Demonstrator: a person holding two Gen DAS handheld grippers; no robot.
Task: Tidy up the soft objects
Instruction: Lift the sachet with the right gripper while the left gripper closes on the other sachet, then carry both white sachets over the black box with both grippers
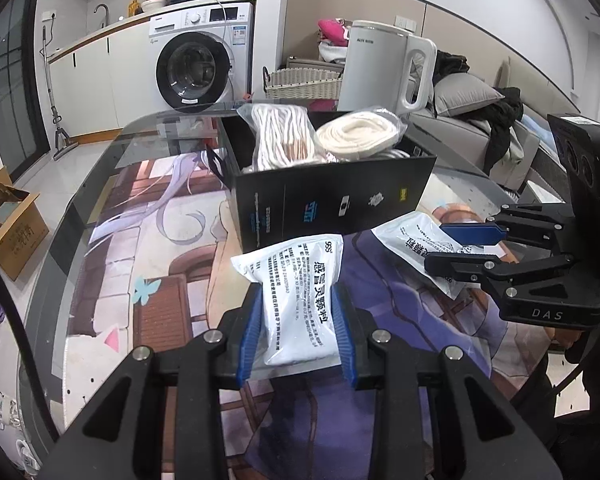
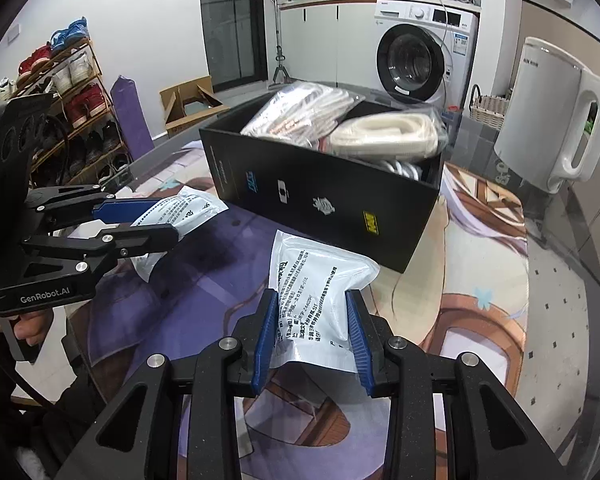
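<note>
- The left gripper [image 1: 298,320] has its jaws clamped on a white printed sachet [image 1: 296,300], long axis running away toward the black box [image 1: 332,196].
- The right gripper [image 2: 312,332] is likewise clamped on a second sachet [image 2: 320,292] — both packs held over the bench [image 1: 112,216], just near of the box.
- The box lies straight ahead of both, the right one seemingly a touch closer.
- Rope bundles [image 1: 284,136] crowd the box — free room inside is hard to judge.
</note>
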